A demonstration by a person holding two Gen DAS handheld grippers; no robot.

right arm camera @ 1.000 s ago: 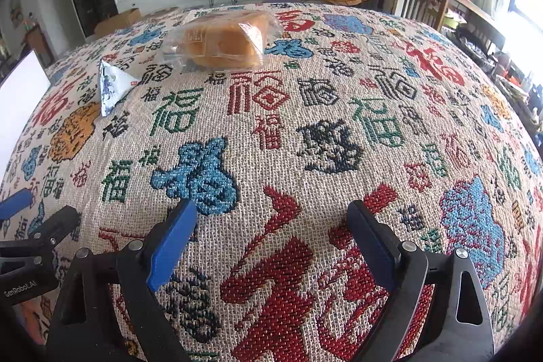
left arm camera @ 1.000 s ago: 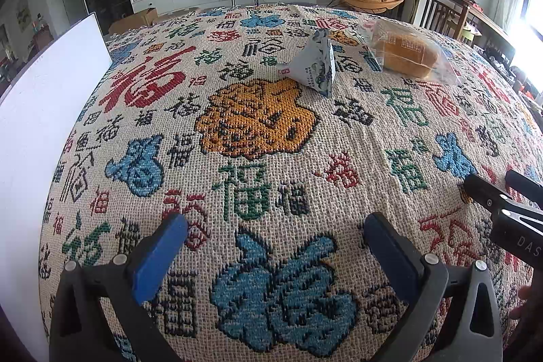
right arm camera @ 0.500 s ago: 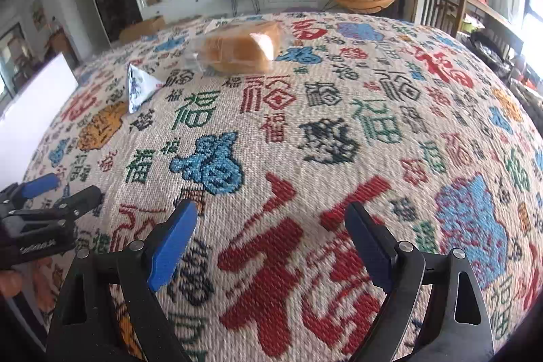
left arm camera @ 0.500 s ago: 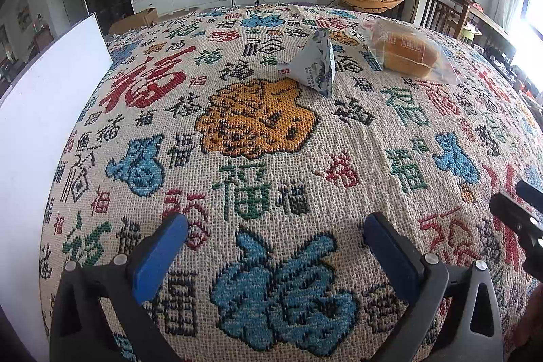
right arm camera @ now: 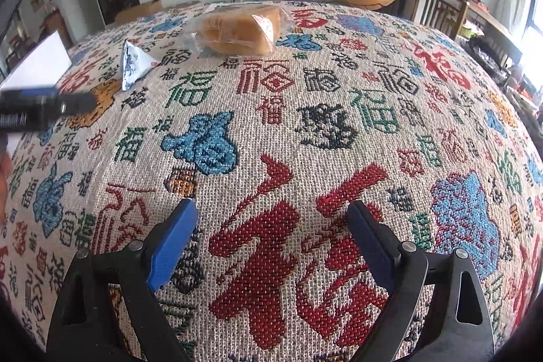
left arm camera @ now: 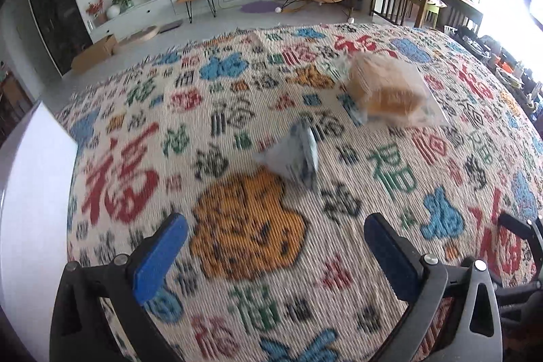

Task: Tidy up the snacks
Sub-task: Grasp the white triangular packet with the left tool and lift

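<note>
A small white and blue pyramid snack pack (left arm camera: 293, 155) lies on the patterned tablecloth (left arm camera: 237, 226), ahead of my left gripper (left arm camera: 275, 243), which is open and empty. A clear bag of orange bread (left arm camera: 387, 90) lies beyond it to the right. In the right wrist view the pyramid pack (right arm camera: 135, 63) is far left and the bread bag (right arm camera: 241, 29) is at the far middle. My right gripper (right arm camera: 273, 226) is open and empty, well short of both. The left gripper (right arm camera: 44, 106) shows at the left edge there.
A white board (left arm camera: 30, 209) stands along the table's left side, also seen in the right wrist view (right arm camera: 37, 63). The right gripper's tip (left arm camera: 516, 226) shows at the left view's right edge. Chairs and a TV unit stand beyond the table.
My left gripper has moved forward towards the pyramid pack, which is now closer; the view is blurred by motion. My right gripper has shifted slightly. Both stay open.
</note>
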